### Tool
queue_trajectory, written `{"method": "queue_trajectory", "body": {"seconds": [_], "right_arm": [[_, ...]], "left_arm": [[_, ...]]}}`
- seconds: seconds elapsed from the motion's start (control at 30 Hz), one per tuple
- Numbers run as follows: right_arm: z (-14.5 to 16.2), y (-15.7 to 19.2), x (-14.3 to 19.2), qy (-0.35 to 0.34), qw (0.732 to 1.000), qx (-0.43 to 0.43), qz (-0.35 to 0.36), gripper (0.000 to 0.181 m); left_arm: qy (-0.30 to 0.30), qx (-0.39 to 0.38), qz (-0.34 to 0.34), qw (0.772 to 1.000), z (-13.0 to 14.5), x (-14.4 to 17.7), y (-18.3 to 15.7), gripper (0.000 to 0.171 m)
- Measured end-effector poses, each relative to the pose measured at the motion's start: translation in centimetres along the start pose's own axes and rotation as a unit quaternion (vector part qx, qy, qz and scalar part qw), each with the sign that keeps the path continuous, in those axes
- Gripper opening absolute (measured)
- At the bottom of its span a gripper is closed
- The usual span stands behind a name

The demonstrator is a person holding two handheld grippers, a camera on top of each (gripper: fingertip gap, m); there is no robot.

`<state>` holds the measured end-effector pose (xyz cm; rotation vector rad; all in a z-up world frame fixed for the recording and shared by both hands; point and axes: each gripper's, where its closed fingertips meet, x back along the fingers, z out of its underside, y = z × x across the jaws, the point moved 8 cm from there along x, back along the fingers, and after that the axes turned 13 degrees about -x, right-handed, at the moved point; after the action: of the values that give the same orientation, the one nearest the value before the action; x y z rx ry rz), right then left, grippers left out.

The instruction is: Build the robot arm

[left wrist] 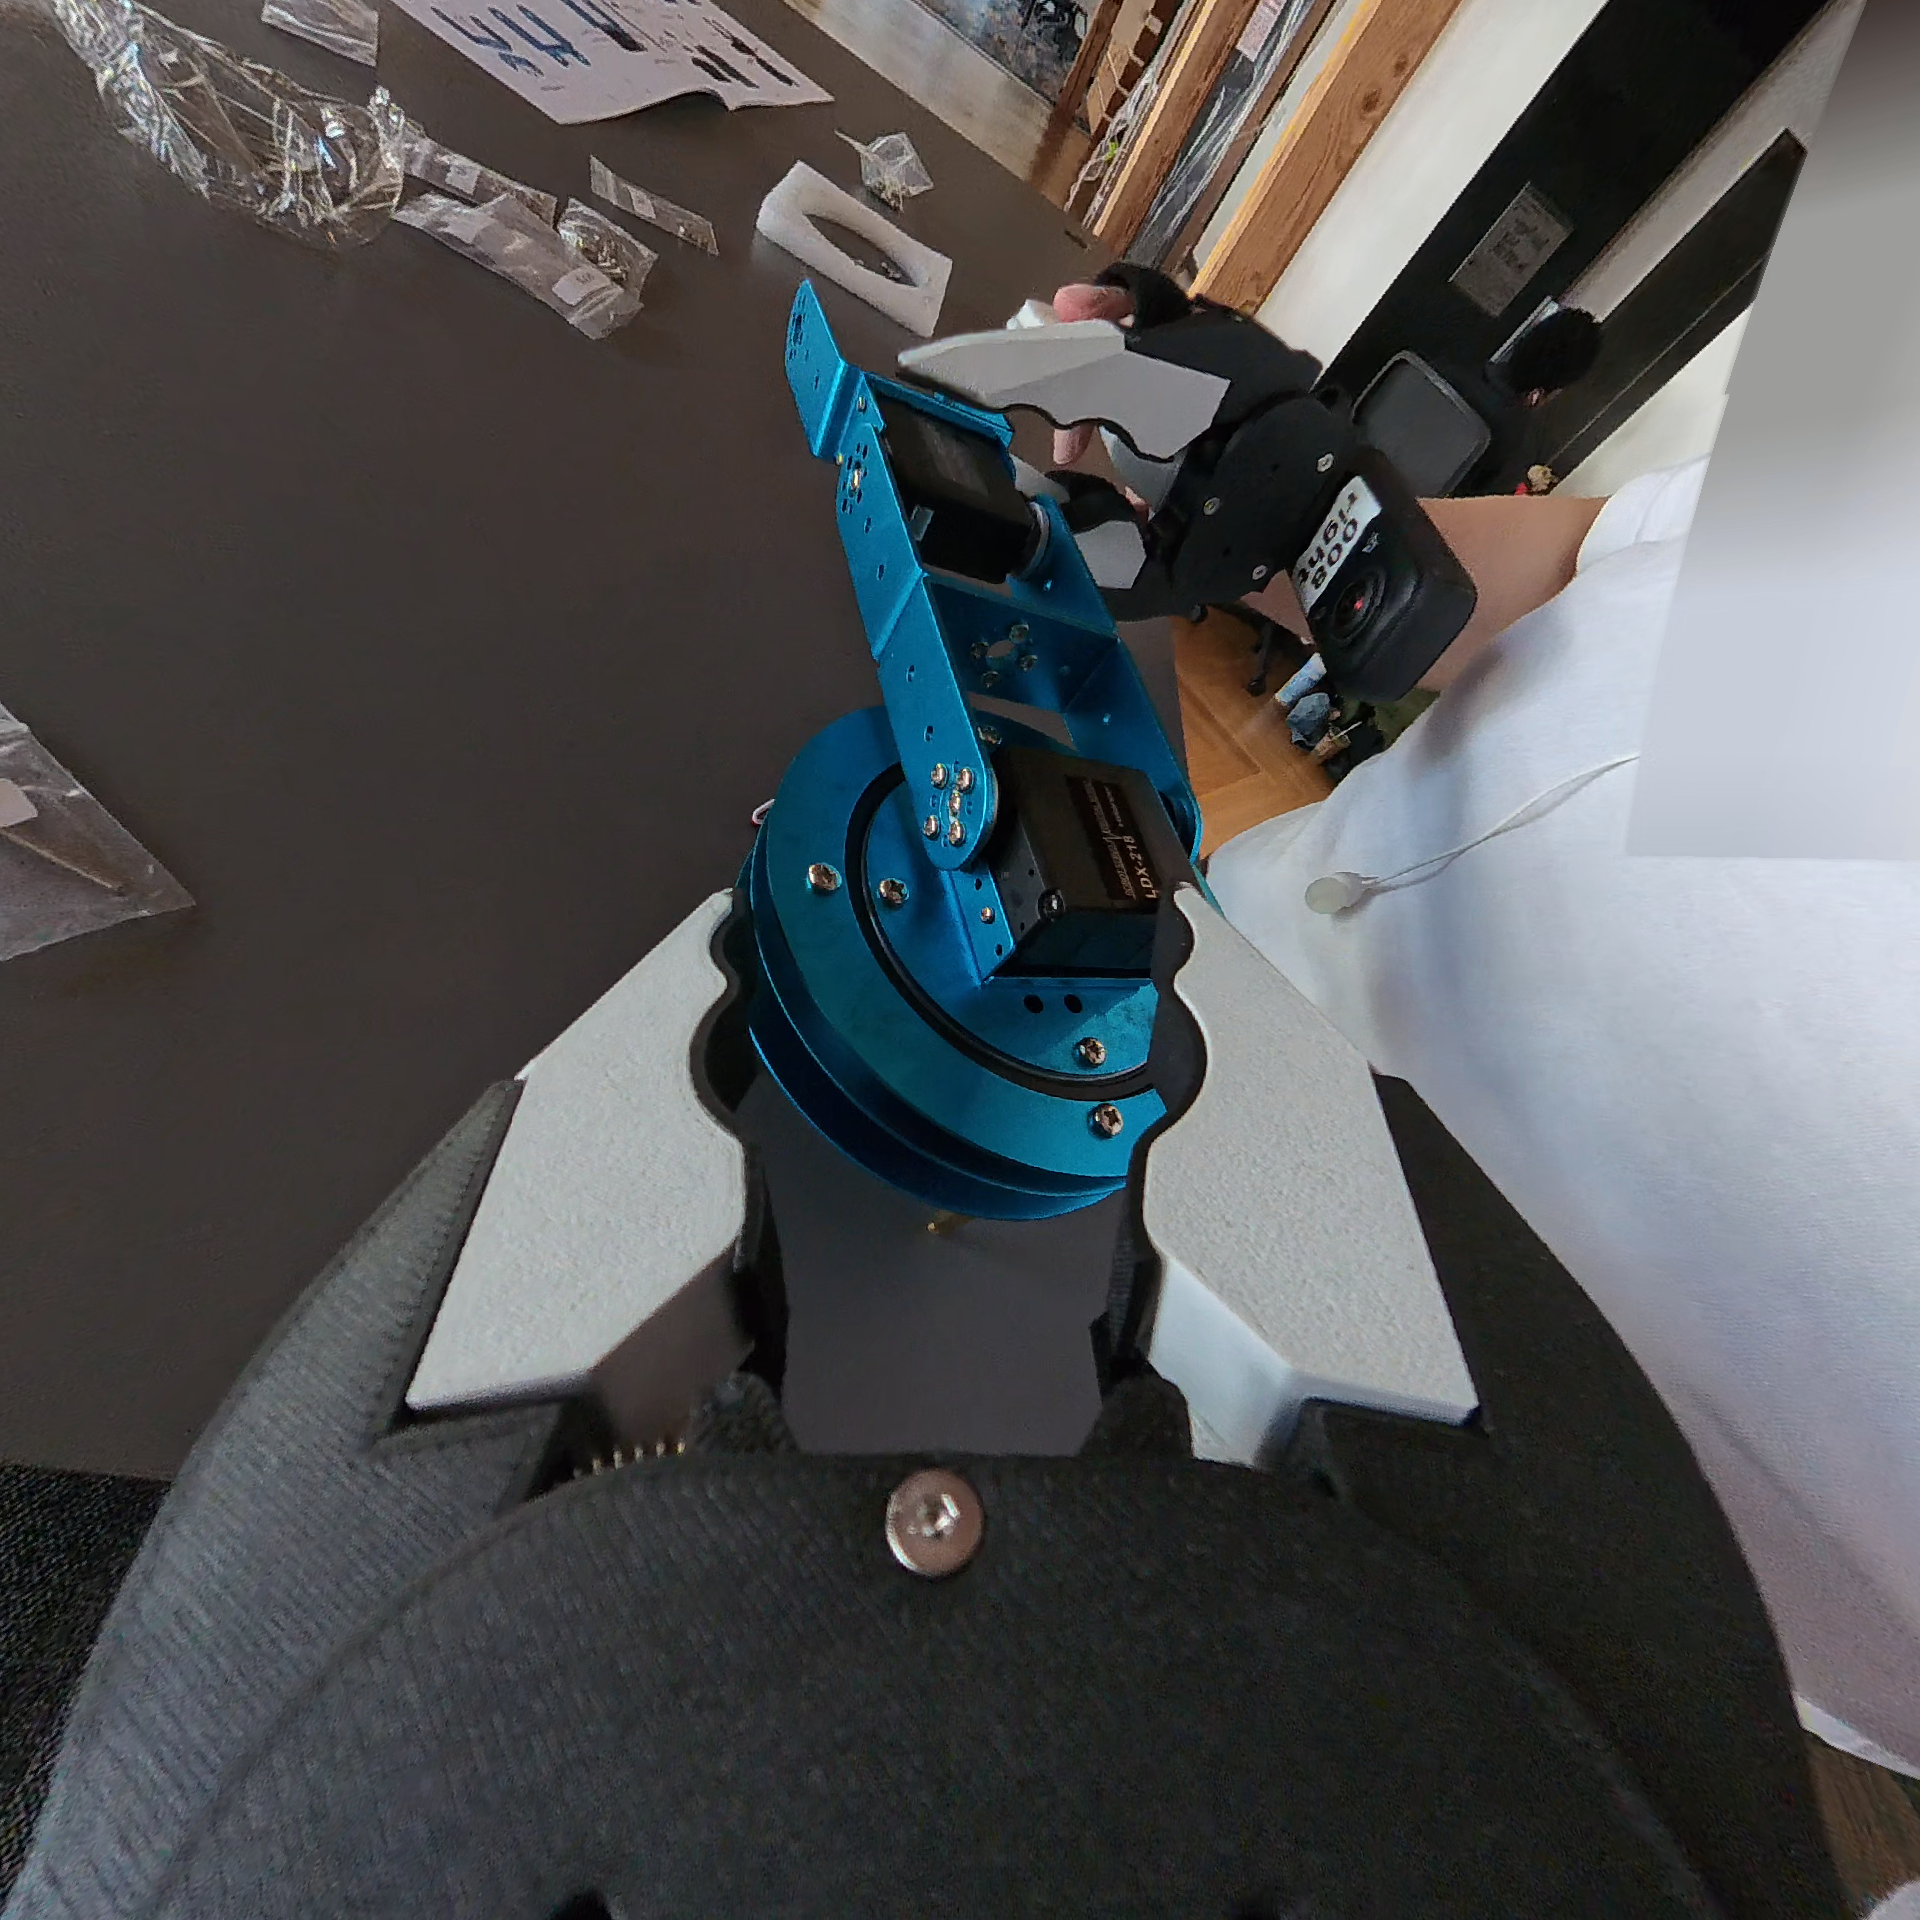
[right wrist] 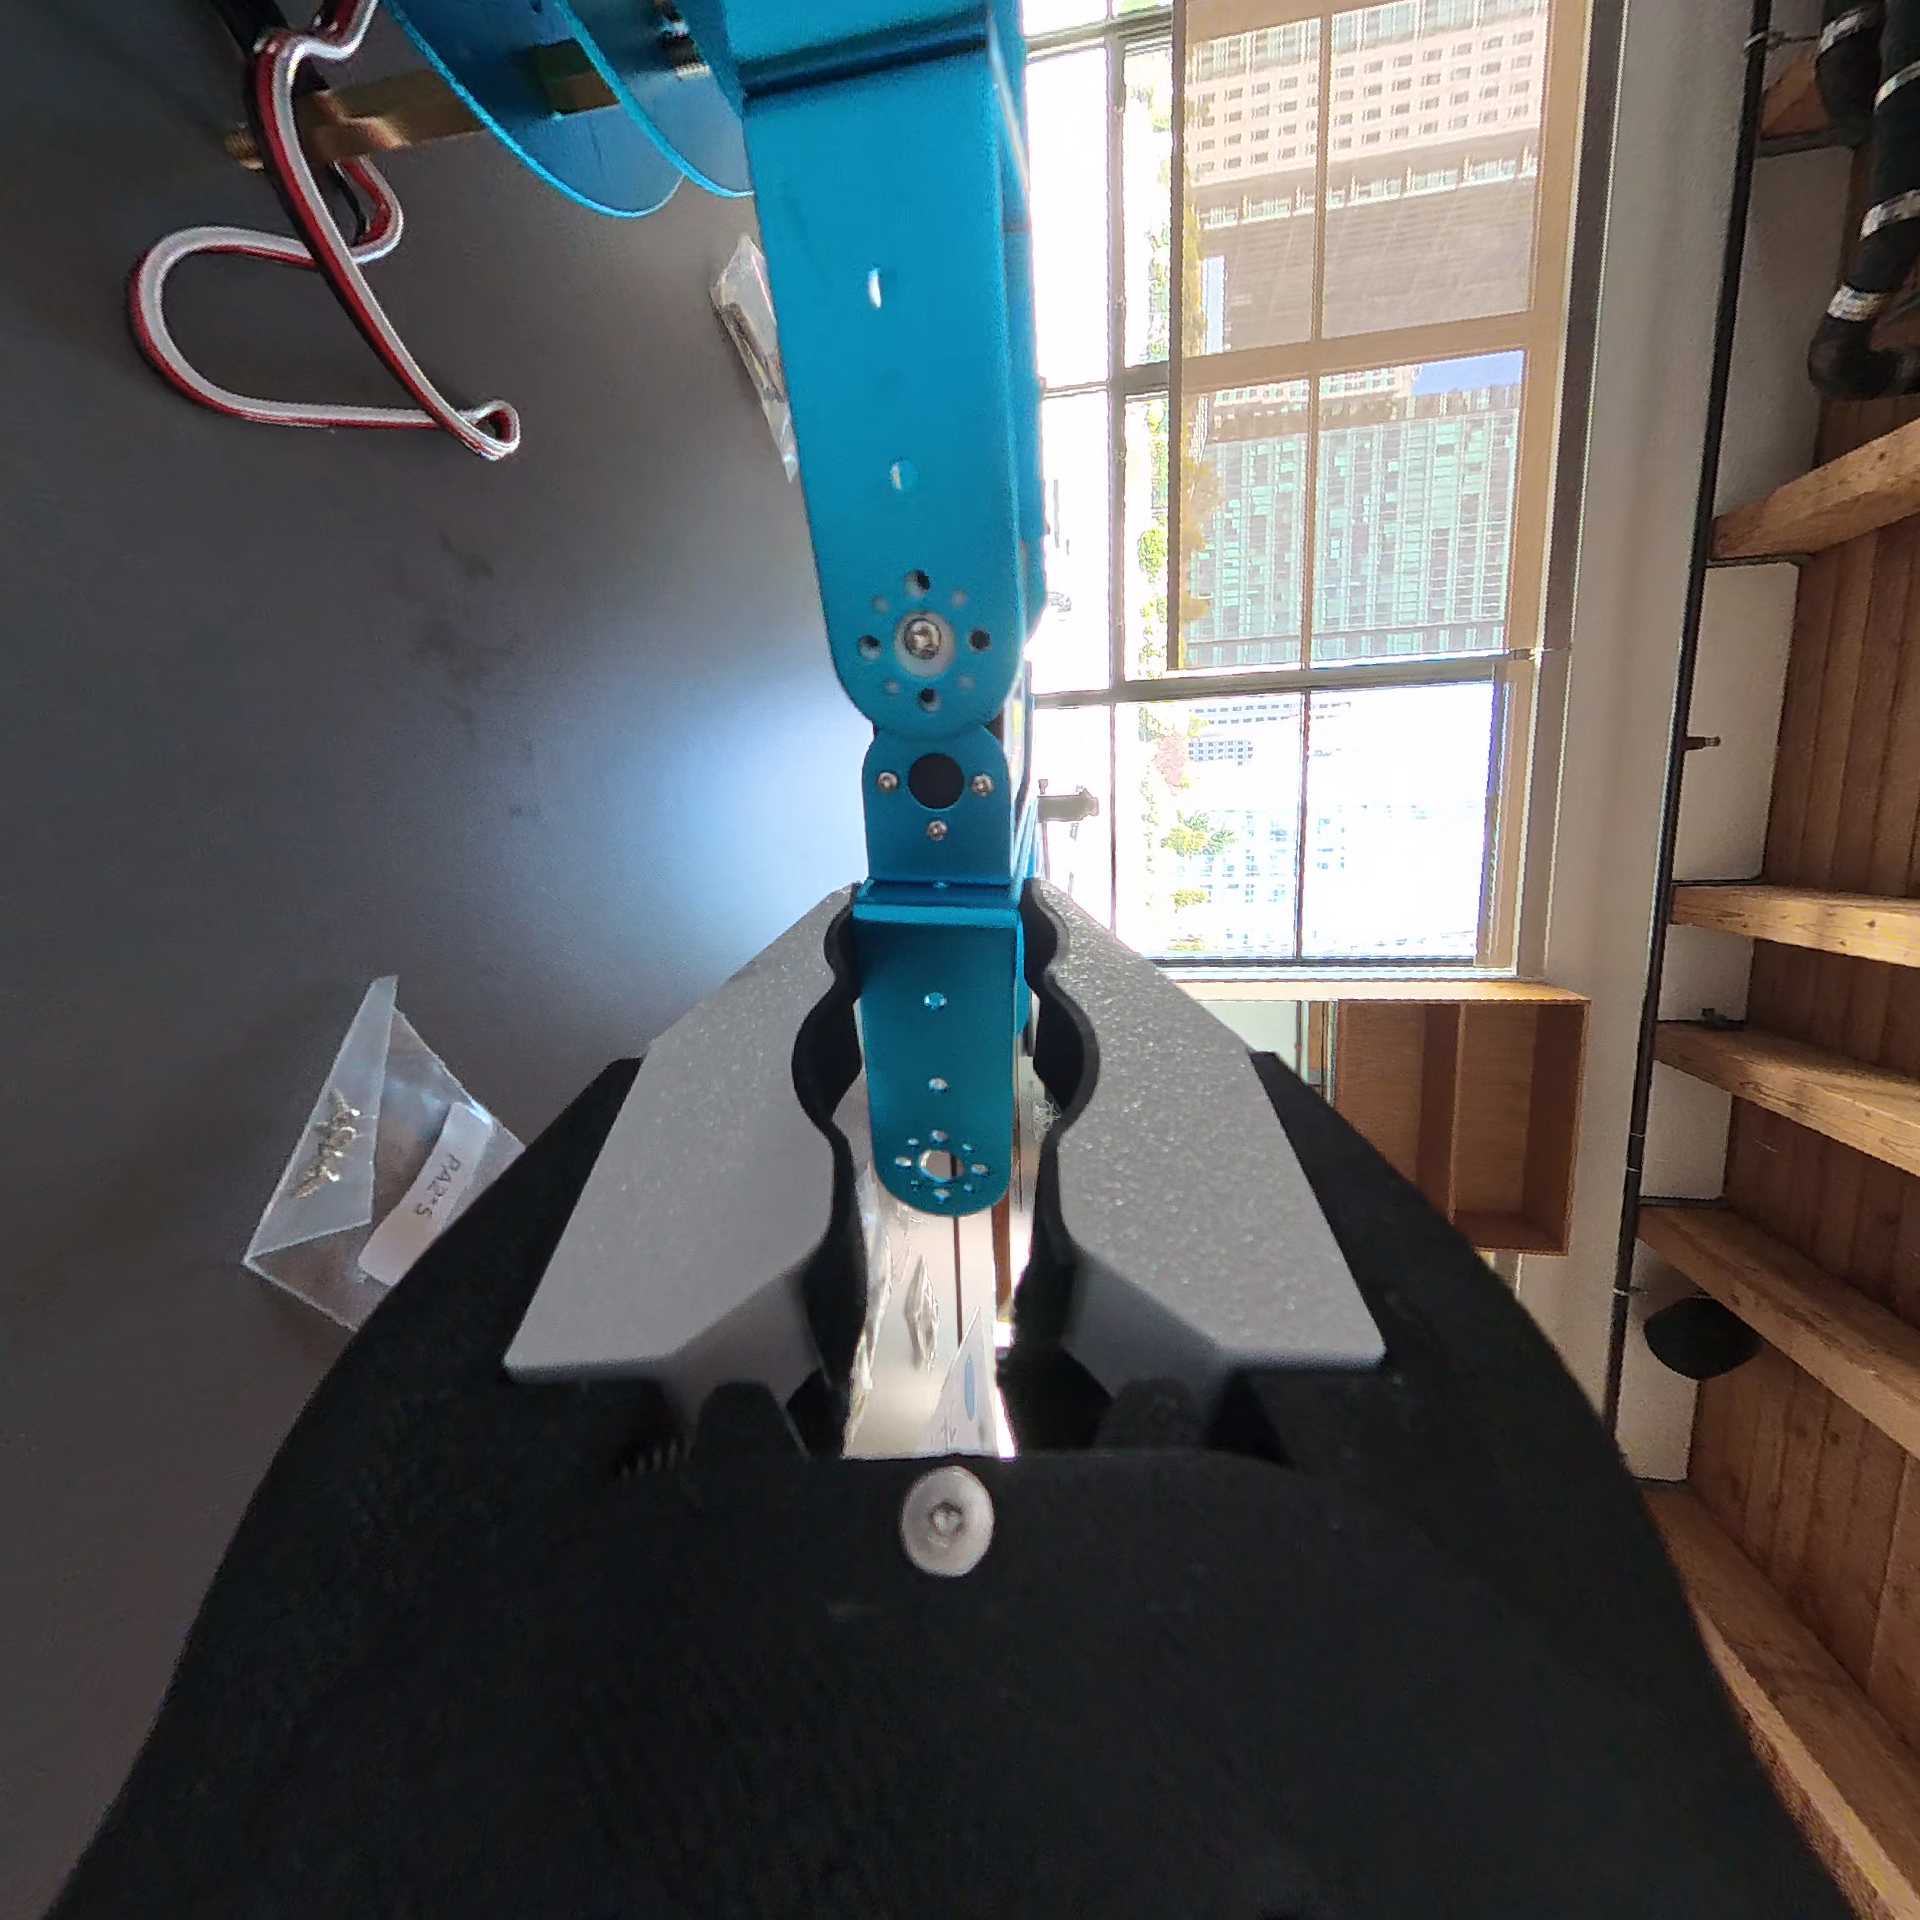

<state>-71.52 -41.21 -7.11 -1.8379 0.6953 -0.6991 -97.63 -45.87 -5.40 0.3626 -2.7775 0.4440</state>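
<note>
A partly built blue metal robot arm (left wrist: 966, 727) was held above a dark table (left wrist: 364, 623). The left gripper (left wrist: 951, 935) clasped its round base (left wrist: 935, 1049); the right gripper (right wrist: 940, 935) pinched its top bracket (right wrist: 935, 1049). Loose screw bags (left wrist: 520, 229) lay unopened nearby

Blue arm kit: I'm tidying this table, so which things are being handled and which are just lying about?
In hand:
- blue round base, gripped by left hand-held gripper
- blue end bracket, gripped by right hand-held gripper
- black servo

Lying about:
- screw bag
- white foam piece
- printed sheet
- servo cable
</note>
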Motion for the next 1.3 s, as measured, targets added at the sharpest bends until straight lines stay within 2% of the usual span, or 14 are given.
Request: {"method": "queue_trajectory", "body": {"seconds": [0.5,0.87,1.3], "right_arm": [[0.3,0.8,0.5,-0.011,1.0,-0.022,0.008,0.03],[0.6,1.1,0.8,-0.014,0.999,-0.032,0.01,0.039],[1.1,2.4,1.2,0.005,0.999,-0.035,-0.025,0.042]], "left_arm": [[0.002,-0.006,-0.014,1.0,-0.6,0.7,-0.4,0.074],[-0.002,-0.016,-0.027,0.999,-1.5,1.7,-0.1,0.074],[0.001,-0.022,-0.029,0.999,-1.8,1.9,-0.3,0.075]]}}
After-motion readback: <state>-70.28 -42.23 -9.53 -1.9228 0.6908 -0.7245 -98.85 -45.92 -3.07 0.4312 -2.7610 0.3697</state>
